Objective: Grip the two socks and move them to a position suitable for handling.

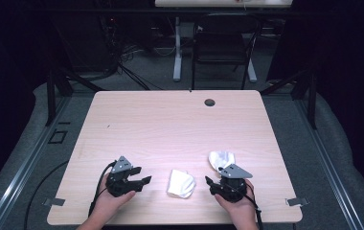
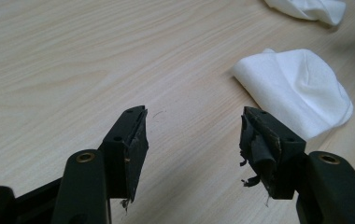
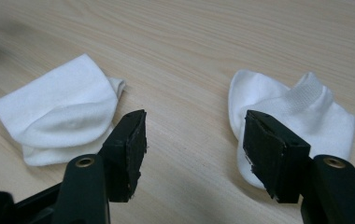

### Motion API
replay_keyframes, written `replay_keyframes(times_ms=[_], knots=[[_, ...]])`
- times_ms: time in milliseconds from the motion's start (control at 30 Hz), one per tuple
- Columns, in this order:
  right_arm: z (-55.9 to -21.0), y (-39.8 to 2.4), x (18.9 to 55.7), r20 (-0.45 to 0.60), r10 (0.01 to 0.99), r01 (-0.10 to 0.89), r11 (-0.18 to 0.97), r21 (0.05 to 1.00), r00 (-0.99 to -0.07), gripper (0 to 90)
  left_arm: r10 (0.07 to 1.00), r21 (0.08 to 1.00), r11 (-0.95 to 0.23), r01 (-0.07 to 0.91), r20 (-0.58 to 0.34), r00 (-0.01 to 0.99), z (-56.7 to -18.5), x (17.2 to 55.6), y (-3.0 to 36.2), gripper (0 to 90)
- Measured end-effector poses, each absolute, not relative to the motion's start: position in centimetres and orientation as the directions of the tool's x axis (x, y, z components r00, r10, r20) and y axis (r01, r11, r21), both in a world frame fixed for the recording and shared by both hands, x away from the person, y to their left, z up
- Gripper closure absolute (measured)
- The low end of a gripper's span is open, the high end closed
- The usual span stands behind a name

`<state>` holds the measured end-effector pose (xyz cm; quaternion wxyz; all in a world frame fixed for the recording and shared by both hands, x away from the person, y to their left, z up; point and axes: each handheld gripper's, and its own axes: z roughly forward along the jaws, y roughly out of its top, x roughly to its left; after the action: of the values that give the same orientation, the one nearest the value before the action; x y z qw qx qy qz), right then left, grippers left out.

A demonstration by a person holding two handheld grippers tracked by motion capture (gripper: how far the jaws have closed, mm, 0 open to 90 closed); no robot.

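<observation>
Two white socks lie near the front of the wooden table [image 1: 170, 124]. One folded sock [image 1: 180, 183] [image 2: 297, 88] [image 3: 59, 112] rests between my two grippers. The other sock [image 1: 221, 159] [image 3: 301, 116] [image 2: 308, 8], with a ribbed cuff, lies just beyond my right gripper. My left gripper [image 1: 142, 178] [image 2: 192, 140] is open, hovering low over bare wood to the left of the folded sock. My right gripper [image 1: 210, 182] [image 3: 194, 144] is open too, nothing between its jaws, one sock on each side of them.
A round cable hole [image 1: 210, 102] sits at the table's far edge. A dark chair [image 1: 223, 45] and a white desk leg [image 1: 176, 48] stand beyond the table. Grey carpet and metal rails [image 1: 22, 163] flank it.
</observation>
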<state>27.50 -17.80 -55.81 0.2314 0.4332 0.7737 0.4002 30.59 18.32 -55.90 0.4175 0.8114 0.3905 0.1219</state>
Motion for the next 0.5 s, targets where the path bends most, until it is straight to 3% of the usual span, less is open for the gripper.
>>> replay_keyframes(times_ms=[67,167,333,467,500], knots=[[-55.9,-17.7,27.5,0.000,0.866,0.495,0.285,0.821,-0.499,39.6,0.730,0.775,-0.355,0.524,-0.121,0.673,-56.1,30.5,18.1,41.2],[-56.0,-17.7,27.6,0.025,0.842,0.490,0.289,0.822,-0.538,48.9,0.726,0.780,-0.371,0.504,-0.094,0.681,-56.2,30.3,17.8,43.5],[-56.1,-17.0,27.6,0.044,0.821,0.483,0.290,0.826,-0.569,52.4,0.719,0.781,-0.386,0.491,-0.079,0.691,-56.3,30.1,17.5,46.5],[-55.7,-15.5,27.6,0.036,0.811,0.479,0.309,0.822,-0.584,60.5,0.717,0.790,-0.386,0.477,-0.069,0.694,-56.3,30.1,17.6,46.3],[-55.3,-14.8,27.6,0.057,0.806,0.479,0.292,0.828,-0.589,74.3,0.719,0.797,-0.375,0.473,-0.071,0.691,-56.2,30.2,17.7,45.9]])
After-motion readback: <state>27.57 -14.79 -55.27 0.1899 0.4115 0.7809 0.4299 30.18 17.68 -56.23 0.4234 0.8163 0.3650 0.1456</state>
